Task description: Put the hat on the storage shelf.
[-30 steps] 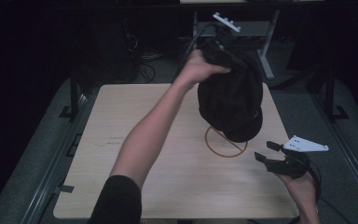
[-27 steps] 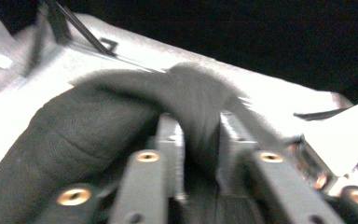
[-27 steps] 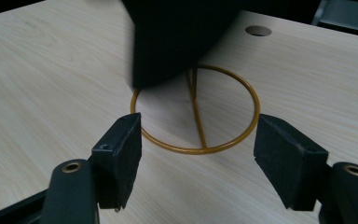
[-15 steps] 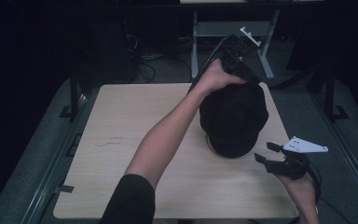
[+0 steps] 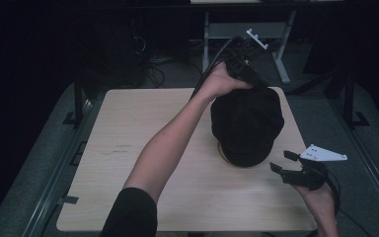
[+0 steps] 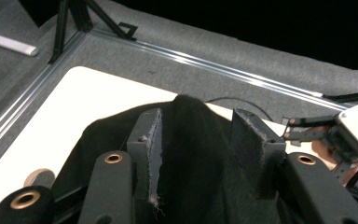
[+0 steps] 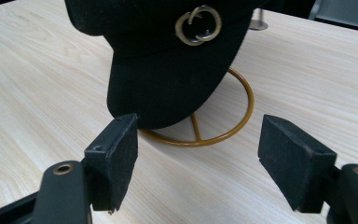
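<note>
Since a second ago, cap [image 5: 246, 123] is sitting lower on its stand [image 7: 214, 135] (near table [image 5: 143, 148] far right corner); your left gripper [image 5: 244, 74] jaws have just been opening, letting it go, right gripper [image 5: 284, 162] waiting wide, empty.

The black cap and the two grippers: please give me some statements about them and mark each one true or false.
1. The black cap sits on a stand with a gold ring base. True.
2. The cap lies flat on the wooden table. False: it rests raised on the stand, and the ring base shows under its brim.
3. The right gripper holds the cap's brim. False: its jaws stand open, short of the brim, with nothing between them.
4. The left gripper is at the far side of the cap, its jaws having just been opening, with black fabric between them. True.
5. The cap carries a metal emblem of two linked rings. True.
</note>
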Demonstrator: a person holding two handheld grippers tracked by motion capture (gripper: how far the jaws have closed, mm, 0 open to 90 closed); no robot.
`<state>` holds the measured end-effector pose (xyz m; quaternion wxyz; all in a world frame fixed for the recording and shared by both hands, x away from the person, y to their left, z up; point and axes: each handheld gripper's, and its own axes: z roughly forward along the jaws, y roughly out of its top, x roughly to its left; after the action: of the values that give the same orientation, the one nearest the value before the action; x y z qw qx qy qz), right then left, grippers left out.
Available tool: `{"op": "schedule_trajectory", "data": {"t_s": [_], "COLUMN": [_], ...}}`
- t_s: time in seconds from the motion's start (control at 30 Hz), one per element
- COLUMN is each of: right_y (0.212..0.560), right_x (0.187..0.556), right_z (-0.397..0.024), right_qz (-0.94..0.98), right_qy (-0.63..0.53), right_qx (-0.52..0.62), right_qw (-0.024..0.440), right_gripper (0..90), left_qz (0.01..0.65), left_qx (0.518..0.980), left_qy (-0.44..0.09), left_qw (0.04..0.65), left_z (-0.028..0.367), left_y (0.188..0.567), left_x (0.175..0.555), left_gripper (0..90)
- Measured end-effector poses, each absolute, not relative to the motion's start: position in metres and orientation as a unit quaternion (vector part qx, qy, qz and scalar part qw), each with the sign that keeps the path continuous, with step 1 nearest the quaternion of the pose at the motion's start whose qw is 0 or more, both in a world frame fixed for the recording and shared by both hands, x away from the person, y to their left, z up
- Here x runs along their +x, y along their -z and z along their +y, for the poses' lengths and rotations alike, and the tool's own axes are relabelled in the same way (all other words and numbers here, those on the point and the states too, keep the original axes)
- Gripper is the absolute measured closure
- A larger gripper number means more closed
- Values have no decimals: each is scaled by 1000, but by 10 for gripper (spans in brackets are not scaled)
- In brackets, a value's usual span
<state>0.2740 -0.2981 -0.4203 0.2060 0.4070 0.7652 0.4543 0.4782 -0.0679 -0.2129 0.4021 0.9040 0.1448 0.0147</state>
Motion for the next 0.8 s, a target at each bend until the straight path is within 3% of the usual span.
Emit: {"op": "schedule_trajectory", "data": {"t_s": [0.8], "right_y": [421], "right_x": [274], "right_z": [-293], "right_qz": [771], "right_qy": [-448], "right_qx": [402], "right_qw": [208], "right_gripper": [260], "left_qz": [180], "left_qx": [894], "left_qy": [-44], "left_qw": [407], "left_z": [-13], "left_y": [210], "left_x": [472], "left_gripper": [475]}}
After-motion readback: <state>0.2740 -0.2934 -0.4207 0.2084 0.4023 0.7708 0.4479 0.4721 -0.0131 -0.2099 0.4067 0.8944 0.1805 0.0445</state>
